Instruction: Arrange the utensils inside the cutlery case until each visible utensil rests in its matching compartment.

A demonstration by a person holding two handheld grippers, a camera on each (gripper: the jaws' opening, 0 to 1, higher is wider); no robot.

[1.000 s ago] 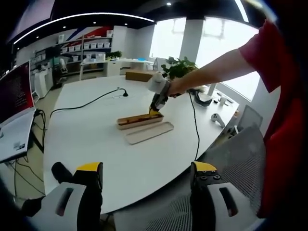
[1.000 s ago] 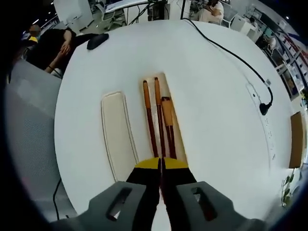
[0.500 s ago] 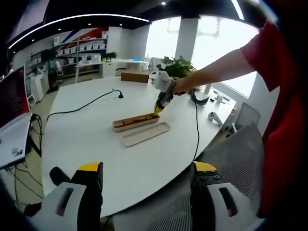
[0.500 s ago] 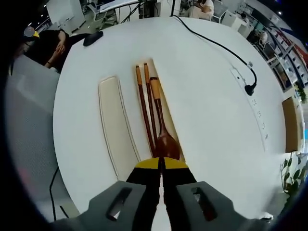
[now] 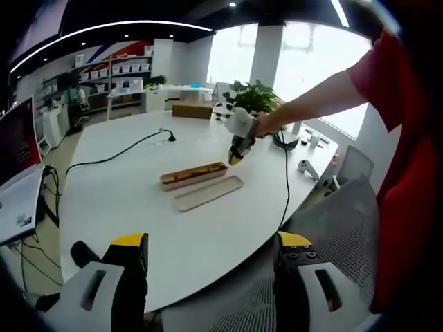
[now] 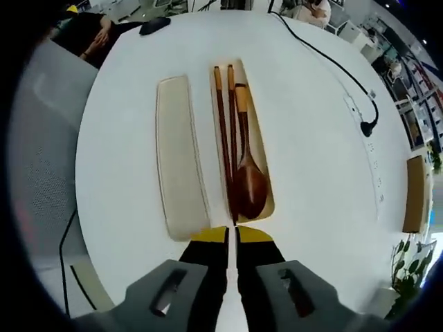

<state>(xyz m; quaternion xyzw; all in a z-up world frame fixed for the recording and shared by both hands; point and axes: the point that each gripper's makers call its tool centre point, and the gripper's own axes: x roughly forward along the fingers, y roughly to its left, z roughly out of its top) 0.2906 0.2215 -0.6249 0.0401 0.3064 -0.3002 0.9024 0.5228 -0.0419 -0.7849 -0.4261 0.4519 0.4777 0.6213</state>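
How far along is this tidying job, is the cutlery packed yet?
Nearly done, it seems. The spoon and the chopsticks lie side by side inside the case. The right tongs are shut and hold nothing, just short of the case's near end. The lid lies beside the case, not yet on. The left tongs are open.

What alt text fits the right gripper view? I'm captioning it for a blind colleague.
An open case on a white table holds two chopsticks and a spoon side by side, its lid lying alongside. The right gripper, jaws together, sits just off the case's near end.
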